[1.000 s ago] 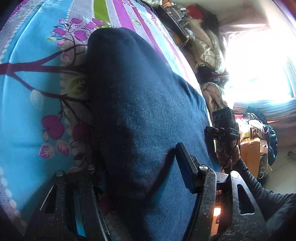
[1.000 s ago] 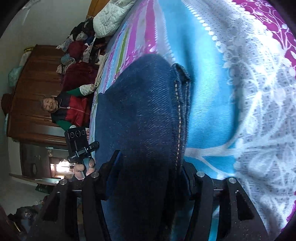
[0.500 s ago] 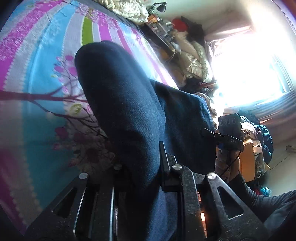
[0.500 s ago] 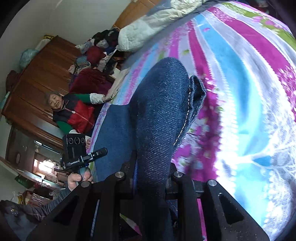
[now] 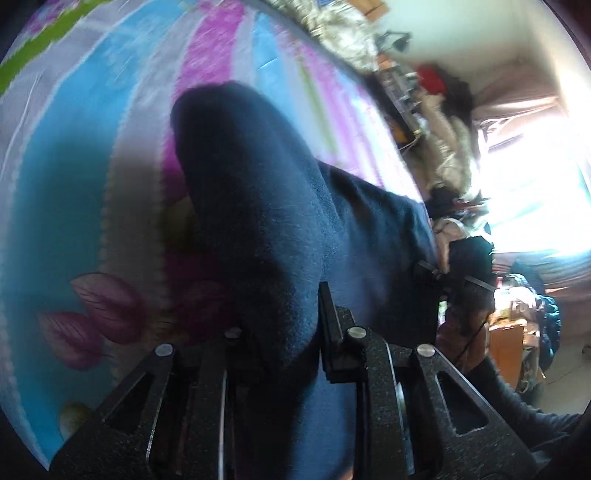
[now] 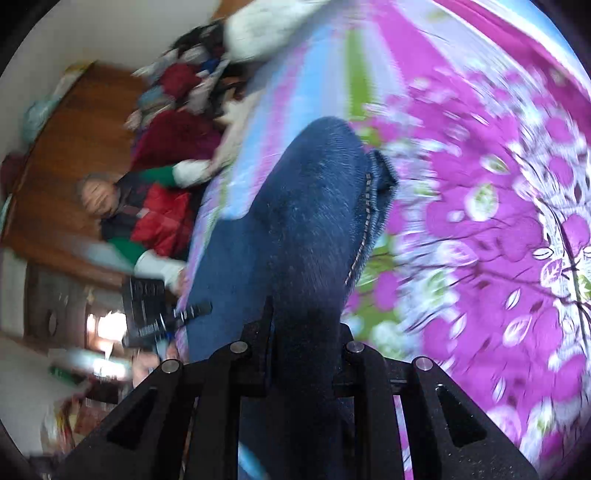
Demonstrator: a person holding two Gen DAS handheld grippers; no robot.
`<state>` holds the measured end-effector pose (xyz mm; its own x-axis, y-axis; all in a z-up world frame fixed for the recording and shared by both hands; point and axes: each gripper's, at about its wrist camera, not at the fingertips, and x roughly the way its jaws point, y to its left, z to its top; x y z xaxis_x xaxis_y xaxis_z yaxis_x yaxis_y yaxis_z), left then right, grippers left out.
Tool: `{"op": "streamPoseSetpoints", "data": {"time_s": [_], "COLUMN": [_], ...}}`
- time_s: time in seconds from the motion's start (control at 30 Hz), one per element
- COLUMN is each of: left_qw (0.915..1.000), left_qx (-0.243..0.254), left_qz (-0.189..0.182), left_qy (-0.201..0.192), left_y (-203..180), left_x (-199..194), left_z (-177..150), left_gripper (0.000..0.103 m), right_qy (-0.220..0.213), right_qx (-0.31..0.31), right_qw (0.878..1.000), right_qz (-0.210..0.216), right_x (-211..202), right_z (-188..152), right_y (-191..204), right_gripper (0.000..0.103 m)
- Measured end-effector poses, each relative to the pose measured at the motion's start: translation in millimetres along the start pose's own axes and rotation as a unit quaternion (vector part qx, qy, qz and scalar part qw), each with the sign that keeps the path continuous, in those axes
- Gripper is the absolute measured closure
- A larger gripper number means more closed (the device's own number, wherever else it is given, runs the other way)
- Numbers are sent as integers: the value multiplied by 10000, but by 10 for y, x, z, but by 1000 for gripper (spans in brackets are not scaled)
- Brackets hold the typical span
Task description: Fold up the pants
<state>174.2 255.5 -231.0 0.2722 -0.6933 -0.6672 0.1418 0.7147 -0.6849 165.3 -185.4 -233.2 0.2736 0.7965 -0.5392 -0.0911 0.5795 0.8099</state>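
Note:
Dark blue denim pants point(image 5: 266, 221) lie on a bright floral bedsheet point(image 5: 66, 206). My left gripper point(image 5: 288, 328) is shut on a bunched fold of the denim, which rises between its fingers and arches forward over the bed. In the right wrist view the pants point(image 6: 306, 229) show a stitched seam along their right edge, and my right gripper point(image 6: 303, 343) is shut on that part of the cloth. Each view shows the other gripper: the right one point(image 5: 465, 273) at the pants' far edge, the left one point(image 6: 155, 314) low at the left. Both views are motion-blurred.
A person in a red and green jacket point(image 6: 155, 218) sits beside the bed near a wooden wardrobe point(image 6: 74, 147). Piled clothes point(image 6: 184, 85) and a white pillow point(image 6: 266, 29) lie at the bed's head. A cluttered shelf point(image 5: 413, 96) and a bright window point(image 5: 535, 184) stand beyond the bed's other side.
Both grippers closed on the denim and lifted it, carrying the held folds up and forward across the bed; the cloth now stands in a raised hump and the sheet beneath has shifted.

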Motion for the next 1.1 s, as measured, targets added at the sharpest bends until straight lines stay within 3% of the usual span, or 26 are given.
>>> {"op": "streamPoseSetpoints", "data": {"time_s": [0.03,0.17,0.23,0.33,0.4,0.47,0.53,0.6,0.67,0.7,0.73,0.8,0.87,0.97,1.07,1.1], "left_qw": [9999,9992,9995,9974,9892,9859,9833,9813,9839,9868,9883,9941,9964,9918,9857,9838], "left_qx": [-133,-47,43,311,833,1251,1518,1680,1717,1606,1512,1017,810,1134,1430,1489], "left_qz": [10,-360,-190,476,968,588,-35,-656,-434,-190,-197,-360,-120,386,240,173], "left_qy": [27,-195,-245,-446,-714,-946,-1007,-669,-229,66,25,-86,-224,-447,-853,-979], "left_y": [101,240,262,219,-5,-310,-591,-787,-764,-632,-535,-272,-129,-185,-465,-590], "left_x": [83,122,17,-244,-415,-517,-520,-259,61,248,278,159,-65,-371,-436,-366], "left_z": [-25,-133,-156,-160,-242,-363,-528,-741,-872,-942,-971,-930,-855,-617,-142,75], "left_gripper": [67,65,64,61,64,64,63,60,61,68,77,98,99,96,78,68], "right_qy": [28,78,-66,-555,-849,-780,-345,131,424,353,332,248,198,151,202,302], "right_qx": [135,-58,-122,-513,-1114,-1650,-2015,-2102,-1988,-1948,-1813,-1586,-1598,-2075,-2480,-2499], "right_qw": [9999,9996,9990,9912,9821,9800,9780,9769,9774,9787,9817,9839,9801,9636,9510,9491], "right_qz": [96,-251,-430,-1089,-1257,-792,-414,-370,-572,-539,-482,-787,-1163,-1679,-1838,-1892], "right_x": [43,-15,-208,-568,-746,-698,-456,-162,65,63,19,-168,-387,-566,-417,-292], "right_z": [4,-13,8,44,-81,-336,-639,-852,-962,-965,-924,-797,-665,-289,254,444], "right_y": [-86,-133,-162,29,391,766,931,865,669,565,479,346,339,588,929,982], "right_gripper": [79,70,59,59,59,59,59,59,65,81,96,97,93,89,89,89]}}
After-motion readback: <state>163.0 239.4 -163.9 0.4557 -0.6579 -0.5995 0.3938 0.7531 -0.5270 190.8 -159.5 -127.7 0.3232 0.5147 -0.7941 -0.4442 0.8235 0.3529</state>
